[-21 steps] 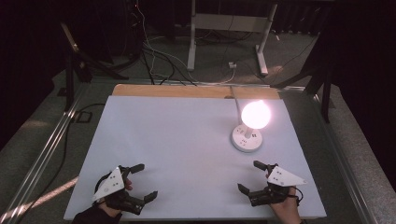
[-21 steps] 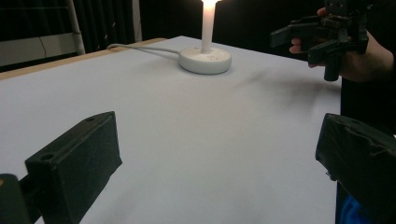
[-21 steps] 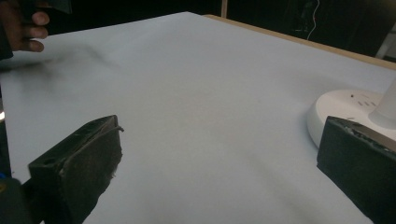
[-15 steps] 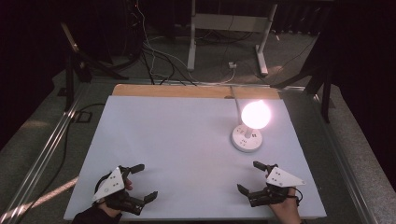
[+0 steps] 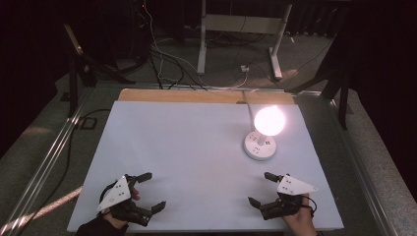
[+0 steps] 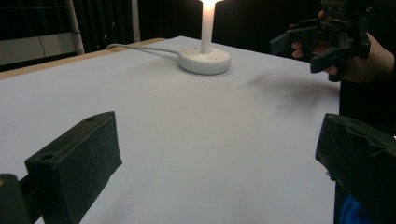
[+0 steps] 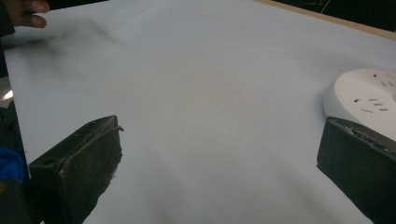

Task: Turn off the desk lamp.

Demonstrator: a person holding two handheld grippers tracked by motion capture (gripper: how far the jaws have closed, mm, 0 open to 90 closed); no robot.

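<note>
Lit globe lamp [image 5: 269,121] on round white socket base [image 5: 260,145], right-rear of white table [image 5: 196,147]; left gripper [image 5: 149,191] and right gripper [image 5: 260,189] near front edge, jaws apart, empty; base's cord [image 6: 140,47] visible from left gripper view.

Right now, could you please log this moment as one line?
left gripper: open, empty | right gripper: open, empty | lit globe lamp: on round socket base
</note>
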